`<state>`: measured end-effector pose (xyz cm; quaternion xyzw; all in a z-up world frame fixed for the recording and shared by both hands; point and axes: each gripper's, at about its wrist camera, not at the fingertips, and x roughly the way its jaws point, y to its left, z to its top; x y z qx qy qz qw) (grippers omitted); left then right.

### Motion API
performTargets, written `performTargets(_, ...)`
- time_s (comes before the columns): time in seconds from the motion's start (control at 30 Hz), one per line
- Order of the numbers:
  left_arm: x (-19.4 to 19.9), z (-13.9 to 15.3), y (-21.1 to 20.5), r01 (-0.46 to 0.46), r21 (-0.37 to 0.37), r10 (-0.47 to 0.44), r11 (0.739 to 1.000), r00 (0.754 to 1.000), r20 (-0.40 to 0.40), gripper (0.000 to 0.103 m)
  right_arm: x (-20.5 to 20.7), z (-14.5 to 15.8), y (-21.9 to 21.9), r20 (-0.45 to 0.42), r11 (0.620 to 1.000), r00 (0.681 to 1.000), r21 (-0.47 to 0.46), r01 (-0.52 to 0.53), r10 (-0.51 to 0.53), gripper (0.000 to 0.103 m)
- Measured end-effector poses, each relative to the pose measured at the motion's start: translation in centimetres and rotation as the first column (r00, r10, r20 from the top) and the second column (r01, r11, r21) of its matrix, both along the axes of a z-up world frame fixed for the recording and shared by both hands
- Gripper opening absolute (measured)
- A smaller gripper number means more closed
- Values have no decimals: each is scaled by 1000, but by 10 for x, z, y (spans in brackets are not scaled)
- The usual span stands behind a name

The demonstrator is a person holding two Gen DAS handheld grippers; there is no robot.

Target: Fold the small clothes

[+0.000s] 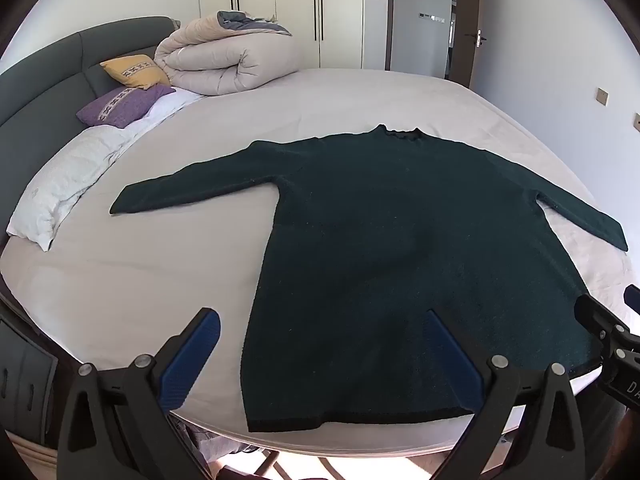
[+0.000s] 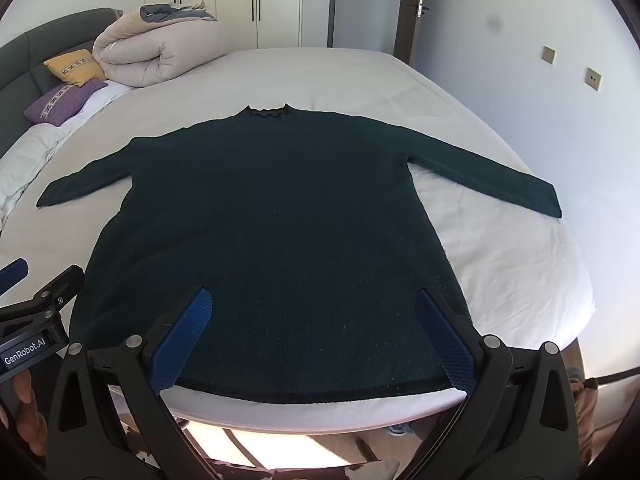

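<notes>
While the dark green knitted sweater [image 2: 272, 216] lies flat on the pale grey bed [image 2: 500, 264], we hold both grippers spread and empty. Folding has not begun; next the left gripper [image 1: 324, 356] and right gripper [image 2: 316, 332] each need a sleeve.

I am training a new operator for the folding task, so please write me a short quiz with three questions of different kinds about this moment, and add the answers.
1. True or false: the dark green long-sleeved knitted sweater lies flat on the bed with pale sheet, both sleeves spread out.
2. Multiple choice: how do the jaws of the left gripper and right gripper stand? A) both open, holding nothing B) both shut on the hem C) one open, one shut
3. Fill in: the rolled beige quilt lies near the dark ___.

Key: 1 true; 2 A; 3 headboard.
</notes>
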<state>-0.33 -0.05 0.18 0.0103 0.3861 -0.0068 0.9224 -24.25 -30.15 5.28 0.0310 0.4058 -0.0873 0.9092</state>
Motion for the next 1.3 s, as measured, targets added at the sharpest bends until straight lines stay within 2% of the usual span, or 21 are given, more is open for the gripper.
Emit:
performTargets(0.07,4,-2,0,-4,-2,4,1000,1000,-22,103,0,0,0,2,1000,1000,-1,0,0,103)
performTargets(1.2,1,-8,21,-13,-11,12,1000,999,-37,103,2,-12,3,-8,1000,1000,0,1,-1,103)
performTargets(1.3,2,-8,10,-13,-6,13,1000,999,-38,103,1,-12,2,-8,1000,1000,1,2,-2,103)
